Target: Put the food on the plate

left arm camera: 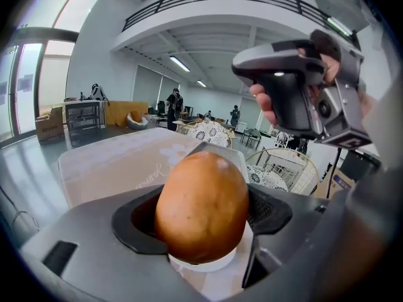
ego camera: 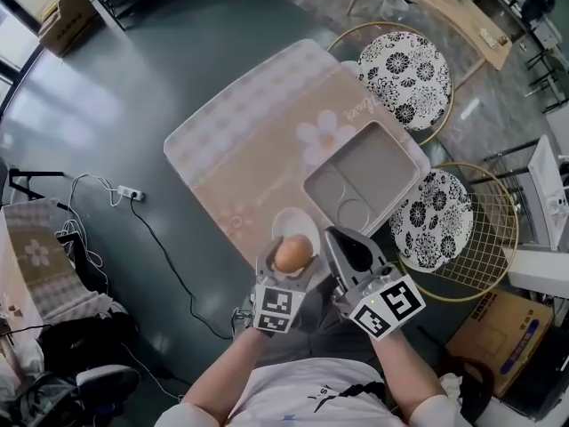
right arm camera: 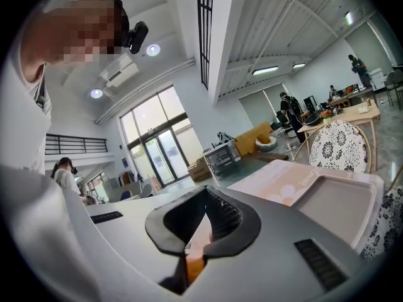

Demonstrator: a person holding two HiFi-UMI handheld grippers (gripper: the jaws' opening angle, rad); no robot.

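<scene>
A brown egg (ego camera: 293, 253) sits between the jaws of my left gripper (ego camera: 291, 258), which is shut on it. The egg hangs just above a small white plate (ego camera: 286, 224) at the near edge of the table (ego camera: 249, 132). In the left gripper view the egg (left arm camera: 201, 206) fills the middle, and the plate's white rim (left arm camera: 211, 264) shows right under it. My right gripper (ego camera: 342, 243) is held beside it to the right, jaws together and empty. In the right gripper view its pads (right arm camera: 217, 216) meet at the tips.
A grey compartment tray (ego camera: 391, 154) lies right of the plate on the pink flowered cloth. Two round patterned chairs (ego camera: 404, 65) (ego camera: 436, 212) stand along the table's right side, beside a wire rack (ego camera: 484, 238) and a cardboard box (ego camera: 502, 336). A power strip (ego camera: 131, 192) lies on the floor at the left.
</scene>
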